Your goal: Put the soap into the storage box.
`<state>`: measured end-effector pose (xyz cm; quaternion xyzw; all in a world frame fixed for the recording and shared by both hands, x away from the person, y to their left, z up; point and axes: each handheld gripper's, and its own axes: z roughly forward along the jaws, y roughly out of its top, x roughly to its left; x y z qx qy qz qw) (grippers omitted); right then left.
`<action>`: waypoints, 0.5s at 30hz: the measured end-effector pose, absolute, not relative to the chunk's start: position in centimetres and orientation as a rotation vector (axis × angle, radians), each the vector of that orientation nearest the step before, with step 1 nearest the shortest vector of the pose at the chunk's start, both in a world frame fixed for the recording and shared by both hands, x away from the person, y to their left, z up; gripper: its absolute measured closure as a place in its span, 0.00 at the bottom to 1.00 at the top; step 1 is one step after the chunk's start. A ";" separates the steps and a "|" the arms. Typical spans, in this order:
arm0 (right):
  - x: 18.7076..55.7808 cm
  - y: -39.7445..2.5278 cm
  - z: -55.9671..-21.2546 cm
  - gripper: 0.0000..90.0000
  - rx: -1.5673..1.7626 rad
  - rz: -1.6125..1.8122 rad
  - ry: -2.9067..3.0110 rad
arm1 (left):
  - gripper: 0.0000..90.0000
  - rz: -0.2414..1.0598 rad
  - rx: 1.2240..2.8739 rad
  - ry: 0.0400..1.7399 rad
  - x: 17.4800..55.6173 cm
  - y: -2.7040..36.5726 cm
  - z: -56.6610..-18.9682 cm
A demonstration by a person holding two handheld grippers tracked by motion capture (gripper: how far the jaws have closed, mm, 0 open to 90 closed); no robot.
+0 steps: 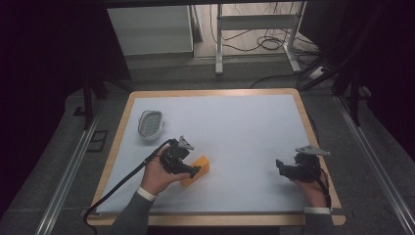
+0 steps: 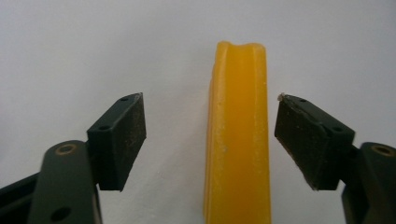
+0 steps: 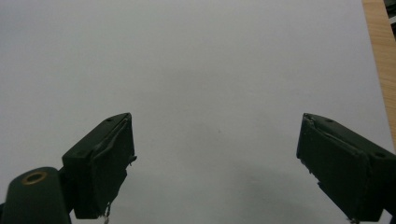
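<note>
Up close, yellow block (image 2: 238, 135) sits between parted jaws.

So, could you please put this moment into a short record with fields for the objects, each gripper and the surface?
surface: white table top with a wooden rim
yellow block: lies on the table near the front left, lengthwise between the left gripper's open jaws
left gripper: open, jaws either side of the block, neither pad touching it
right gripper: open, nothing between its jaws, over bare table at the front right
oval dish: white, at the left side of the table, apart from the block
</note>
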<state>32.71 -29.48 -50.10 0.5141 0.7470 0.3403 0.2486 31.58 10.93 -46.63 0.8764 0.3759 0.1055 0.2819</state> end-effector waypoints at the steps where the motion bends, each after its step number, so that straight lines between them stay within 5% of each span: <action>1: 32.7 -29.5 -50.2 0.12 1.399 0.922 2.037 | 0.30 0.271 2.355 1.005 31.6 10.7 -46.9; 15: 32.8 -29.2 -50.6 0.12 1.389 0.898 2.055 | 0.56 0.241 2.429 1.000 31.6 9.6 -48.6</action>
